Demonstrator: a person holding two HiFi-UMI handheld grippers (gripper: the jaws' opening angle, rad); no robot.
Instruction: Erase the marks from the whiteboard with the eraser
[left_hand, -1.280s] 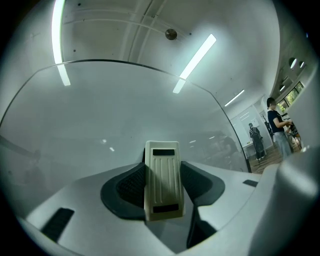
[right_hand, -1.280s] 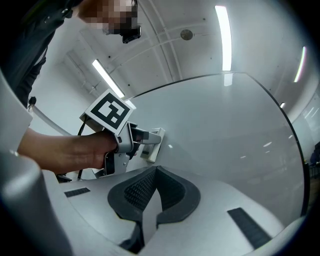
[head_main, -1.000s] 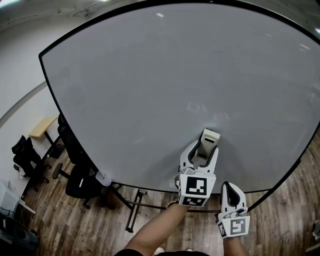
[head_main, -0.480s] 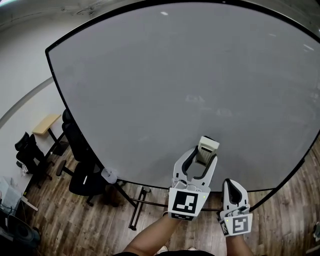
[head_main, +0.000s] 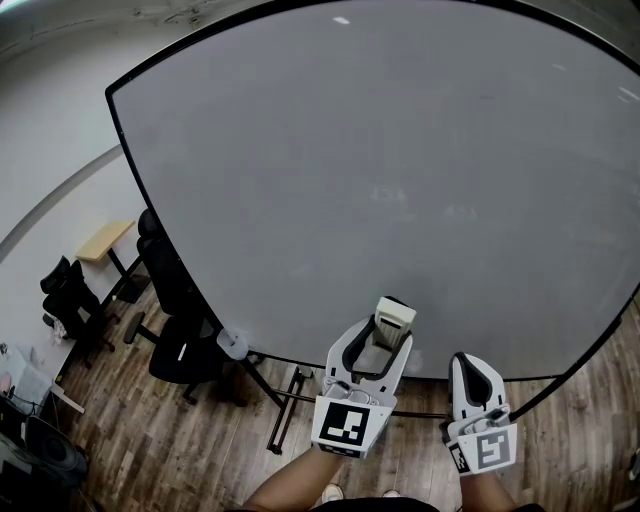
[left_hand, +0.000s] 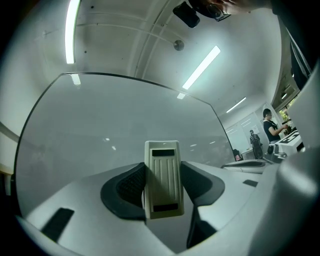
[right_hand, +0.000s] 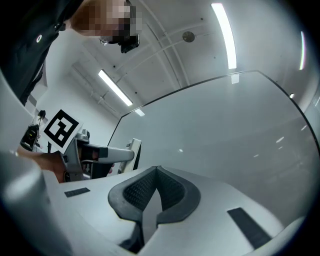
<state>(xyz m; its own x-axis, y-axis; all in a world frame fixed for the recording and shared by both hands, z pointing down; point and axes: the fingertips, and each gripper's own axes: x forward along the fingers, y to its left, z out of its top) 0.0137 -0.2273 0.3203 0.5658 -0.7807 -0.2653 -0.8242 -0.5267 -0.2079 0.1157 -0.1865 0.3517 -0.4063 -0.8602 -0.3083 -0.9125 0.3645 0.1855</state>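
A large whiteboard (head_main: 380, 170) fills most of the head view; faint smudges (head_main: 395, 195) show near its middle. My left gripper (head_main: 385, 335) is shut on a cream eraser (head_main: 392, 318), held in front of the board's lower edge and apart from it. In the left gripper view the eraser (left_hand: 163, 177) stands upright between the black pads, facing the board (left_hand: 110, 130). My right gripper (head_main: 473, 375) hangs at the lower right, shut with nothing in it; its pads (right_hand: 157, 192) meet. The right gripper view shows the left gripper with the eraser (right_hand: 132, 152) at its left.
Black office chairs (head_main: 175, 340) and a small wooden table (head_main: 105, 242) stand at the left on the wooden floor. The board's metal stand (head_main: 290, 400) reaches down below its lower edge. People (left_hand: 270, 127) stand far off at the right in the left gripper view.
My left gripper has drawn the eraser down and back off the board surface toward the lower edge. The right gripper has stayed low at the right.
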